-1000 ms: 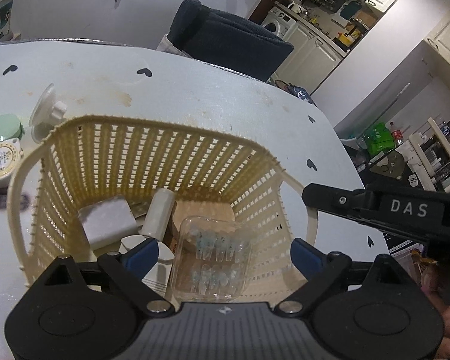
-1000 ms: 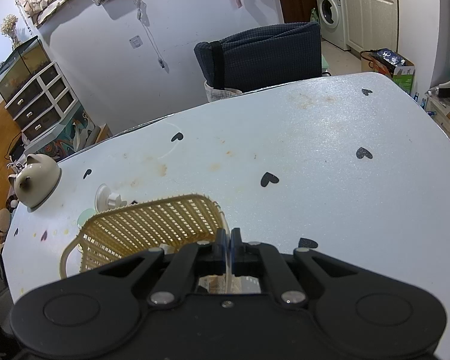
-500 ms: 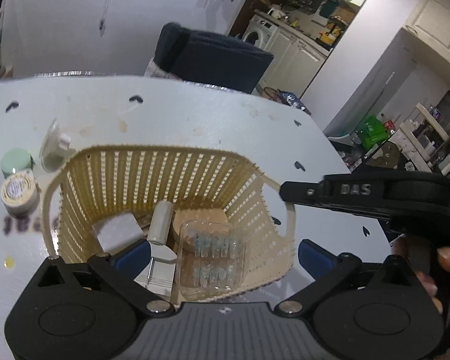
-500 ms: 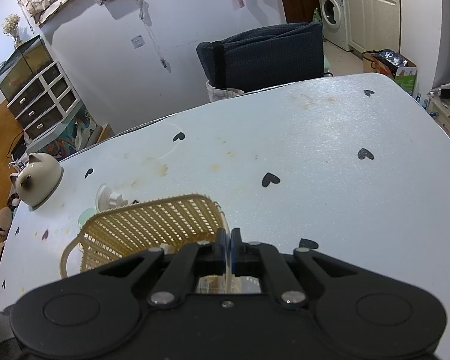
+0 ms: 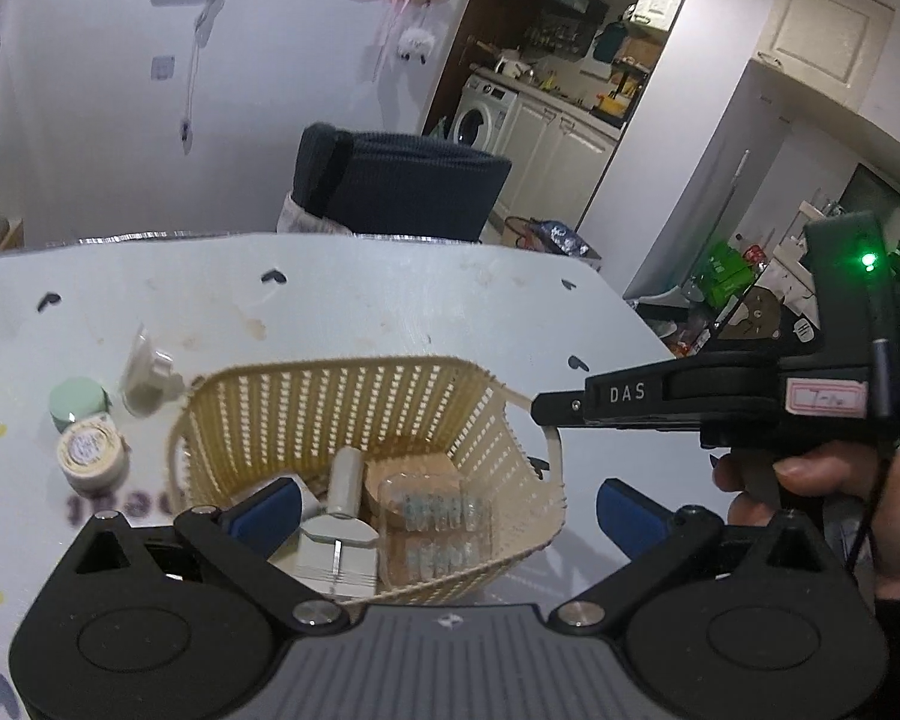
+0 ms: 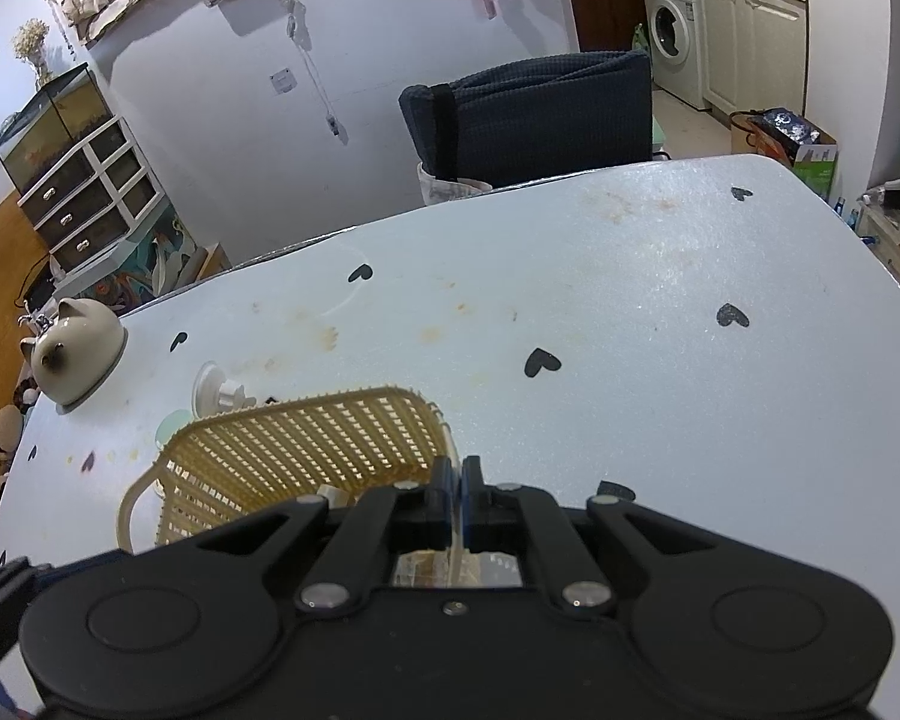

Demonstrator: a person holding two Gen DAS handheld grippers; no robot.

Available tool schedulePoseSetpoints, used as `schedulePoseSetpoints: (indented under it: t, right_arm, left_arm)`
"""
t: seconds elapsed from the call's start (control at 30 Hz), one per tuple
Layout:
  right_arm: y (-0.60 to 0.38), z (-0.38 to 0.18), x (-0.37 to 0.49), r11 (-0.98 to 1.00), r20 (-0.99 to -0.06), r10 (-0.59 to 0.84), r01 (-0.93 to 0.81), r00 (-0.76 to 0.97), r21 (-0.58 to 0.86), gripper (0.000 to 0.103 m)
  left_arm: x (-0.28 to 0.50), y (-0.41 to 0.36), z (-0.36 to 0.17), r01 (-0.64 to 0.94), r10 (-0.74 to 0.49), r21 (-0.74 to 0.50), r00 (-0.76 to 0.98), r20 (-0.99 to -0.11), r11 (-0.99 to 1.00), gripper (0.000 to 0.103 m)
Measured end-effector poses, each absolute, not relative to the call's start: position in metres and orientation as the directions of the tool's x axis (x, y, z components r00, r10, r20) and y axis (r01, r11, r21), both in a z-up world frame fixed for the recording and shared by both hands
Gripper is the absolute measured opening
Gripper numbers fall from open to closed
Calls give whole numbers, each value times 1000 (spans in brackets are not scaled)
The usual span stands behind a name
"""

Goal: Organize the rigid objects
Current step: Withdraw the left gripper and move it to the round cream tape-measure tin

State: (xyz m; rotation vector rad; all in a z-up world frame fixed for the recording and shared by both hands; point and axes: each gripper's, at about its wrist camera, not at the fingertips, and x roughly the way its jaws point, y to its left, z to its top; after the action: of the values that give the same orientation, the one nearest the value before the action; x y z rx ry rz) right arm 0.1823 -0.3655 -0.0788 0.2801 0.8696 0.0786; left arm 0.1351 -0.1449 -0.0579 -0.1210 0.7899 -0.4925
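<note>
My left gripper (image 5: 447, 507) hangs low in frame with jaws spread wide and empty, just finished opening over the basket (image 5: 354, 408), where the clear case (image 5: 435, 525) now lies. My right gripper (image 6: 456, 489) pinches the basket's rim (image 6: 444, 420) shut to steady it. Further left, two jars (image 5: 84, 432) wait on the table (image 5: 390, 306).

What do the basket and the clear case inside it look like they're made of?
Basket: looks like moulded plastic, cream, matte; its walls are a regular slotted grid copying weave, with a smooth moulded handle loop.
Clear case: seems thin transparent plastic, glossy; rows of small pale pieces show through it. Glass can't be ruled out by look alone.
</note>
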Motion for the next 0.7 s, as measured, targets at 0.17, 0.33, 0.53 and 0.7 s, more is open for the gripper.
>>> schedulePoseSetpoints:
  t: [0.17,0.33,0.53,0.7]
  right_arm:
    - [-360,-78,181,969,-743,154,49,651,243,3]
    - [-356,-76,181,978,-745,134,34,653,206,3]
    - [-357,-77,181,978,-745,136,33,653,208,3]
    - [-354,-76,181,980,-750,125,39,650,198,3]
  left_arm:
    - [130,-121,-51,380,-456,-261,643,-616,888,103]
    - [137,-92,-48,352,-429,-249,669,-607,902,103]
    - [155,-54,-53,300,-385,-244,680,-623,922,103]
    - [172,-29,-65,246,-332,-223,692,-641,943,103]
